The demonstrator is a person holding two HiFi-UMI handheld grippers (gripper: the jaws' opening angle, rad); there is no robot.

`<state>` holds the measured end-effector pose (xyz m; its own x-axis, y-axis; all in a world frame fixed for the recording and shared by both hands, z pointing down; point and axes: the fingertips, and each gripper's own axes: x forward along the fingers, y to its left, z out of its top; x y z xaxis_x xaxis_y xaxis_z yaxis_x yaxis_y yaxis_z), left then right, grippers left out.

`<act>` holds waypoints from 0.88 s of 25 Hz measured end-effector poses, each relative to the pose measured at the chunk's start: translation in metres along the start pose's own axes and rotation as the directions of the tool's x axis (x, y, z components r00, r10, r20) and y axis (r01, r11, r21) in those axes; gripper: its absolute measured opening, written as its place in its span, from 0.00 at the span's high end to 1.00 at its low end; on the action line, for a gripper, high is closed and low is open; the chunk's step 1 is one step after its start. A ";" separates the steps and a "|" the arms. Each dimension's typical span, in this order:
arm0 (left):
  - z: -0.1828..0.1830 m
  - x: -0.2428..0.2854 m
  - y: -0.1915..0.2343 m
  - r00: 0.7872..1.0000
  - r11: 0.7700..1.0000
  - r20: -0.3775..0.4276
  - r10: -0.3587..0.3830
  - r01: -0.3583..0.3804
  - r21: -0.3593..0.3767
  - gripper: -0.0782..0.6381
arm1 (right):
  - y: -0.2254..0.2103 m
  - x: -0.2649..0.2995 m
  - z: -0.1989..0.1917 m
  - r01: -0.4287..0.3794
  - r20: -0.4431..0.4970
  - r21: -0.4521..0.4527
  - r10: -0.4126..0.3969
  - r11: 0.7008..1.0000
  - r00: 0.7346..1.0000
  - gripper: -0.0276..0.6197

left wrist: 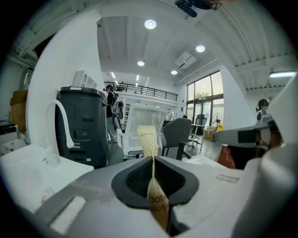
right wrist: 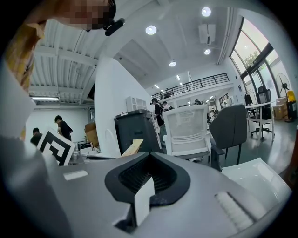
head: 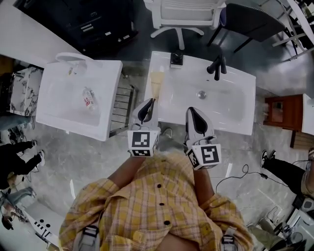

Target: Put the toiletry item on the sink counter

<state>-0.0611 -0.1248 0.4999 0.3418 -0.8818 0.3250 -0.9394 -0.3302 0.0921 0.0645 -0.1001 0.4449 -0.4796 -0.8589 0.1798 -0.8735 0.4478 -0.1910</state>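
The right sink is a white basin set in a white bench; its bowl shows a round drain in the middle, a black tap stands at the back rim, and a small dark object sits on the back left corner. The left sink, well apart from it across a gap with a rack, holds one small clear bottle with a red label, lying on its side in the bowl. A white chair stands behind the right sink. The left claw is at the right sink's front left corner, clamped on the near end of a tan paper toothbrush packet. The right claw is just beside it over the front rim, with its jaws together; a white strip shows in the seam close to its camera, and what it is cannot be told. The packet's long axis runs straight out of the left claw, away from the person and along the bench strip left of the bowl toward the back. Seen along the jaws it stands on edge, its free end raised and twisted to show a flat face. Whether it touches the bench cannot be told.
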 end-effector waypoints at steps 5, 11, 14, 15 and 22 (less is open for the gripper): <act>-0.006 0.026 0.000 1.000 0.999 -0.028 0.009 -0.010 -0.046 0.87 | -0.014 0.011 -0.007 -0.008 -0.023 0.000 0.008 1.000 1.000 0.96; -0.021 0.053 0.007 0.998 0.997 -0.063 0.028 -0.033 -0.074 0.87 | -0.021 0.018 -0.012 -0.020 -0.026 -0.001 0.020 1.000 0.999 0.96; -0.032 0.063 0.013 0.996 0.997 -0.086 0.039 -0.045 -0.069 0.87 | -0.023 0.021 -0.020 -0.026 -0.032 -0.009 0.026 1.000 0.999 0.96; -0.036 0.066 0.016 0.995 0.997 -0.092 0.043 -0.049 -0.067 0.87 | -0.025 0.022 -0.022 -0.027 -0.034 -0.010 0.026 1.000 0.999 0.96; -0.075 0.086 0.038 0.982 0.995 -0.173 0.070 -0.081 -0.060 0.87 | -0.029 0.022 -0.033 -0.023 -0.047 0.004 0.024 1.000 0.999 0.96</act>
<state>-0.0694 -0.1877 0.6015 0.2657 -0.8311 0.4885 -0.9640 -0.2367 0.1214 0.0761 -0.1239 0.4861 -0.5035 -0.8355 0.2200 -0.8617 0.4669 -0.1987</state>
